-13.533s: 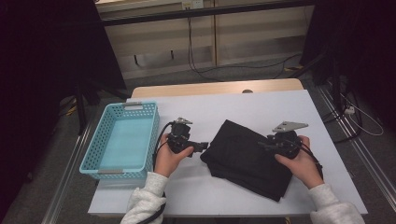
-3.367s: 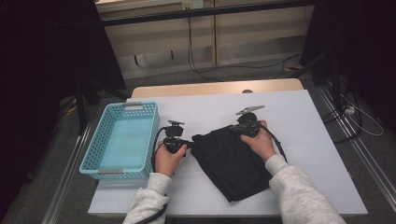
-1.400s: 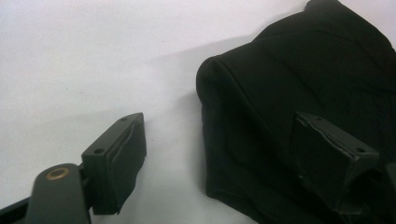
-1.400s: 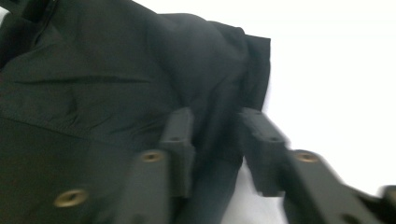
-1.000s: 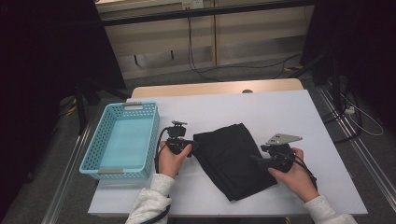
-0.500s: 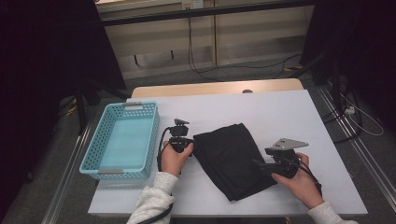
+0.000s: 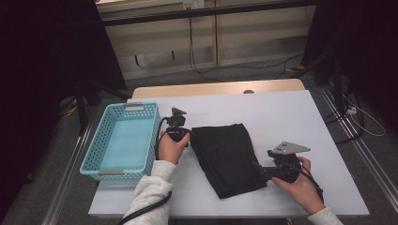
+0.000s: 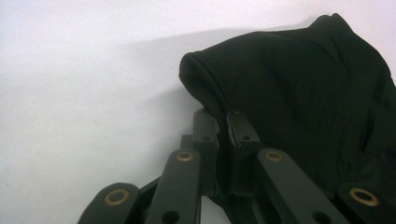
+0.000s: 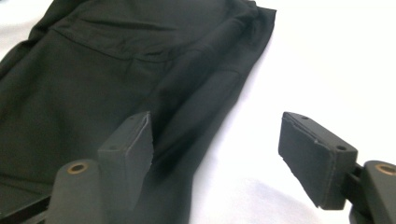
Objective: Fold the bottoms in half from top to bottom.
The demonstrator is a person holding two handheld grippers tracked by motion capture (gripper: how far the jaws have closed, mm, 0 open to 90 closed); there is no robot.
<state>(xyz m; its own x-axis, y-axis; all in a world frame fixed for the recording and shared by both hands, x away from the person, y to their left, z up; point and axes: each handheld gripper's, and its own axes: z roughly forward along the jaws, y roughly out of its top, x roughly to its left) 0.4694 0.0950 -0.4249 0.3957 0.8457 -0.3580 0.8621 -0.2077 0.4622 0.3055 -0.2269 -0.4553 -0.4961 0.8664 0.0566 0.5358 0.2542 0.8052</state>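
Note:
A black folded garment (image 7: 227, 157) lies in the middle of the white table (image 7: 281, 117), long and slanting toward the near edge. My left gripper (image 7: 187, 137) is at its far left corner; in the left gripper view the jaws (image 8: 223, 121) are shut on the rolled edge of the black garment (image 8: 299, 93). My right gripper (image 7: 259, 169) sits low at the garment's near right edge. In the right gripper view it (image 9: 217, 135) stands open, one pad over the black garment (image 9: 93, 70), the other over bare table.
A light blue plastic basket (image 7: 94, 140) stands at the table's left side, with nothing in it. White tabletop stretches to the right and behind the garment. Cables trail on the floor beyond the far edge.
The right gripper has left the garment's far corner and come down to its near right edge, now open. The garment lies folded narrower than at first. The left gripper has stayed put.

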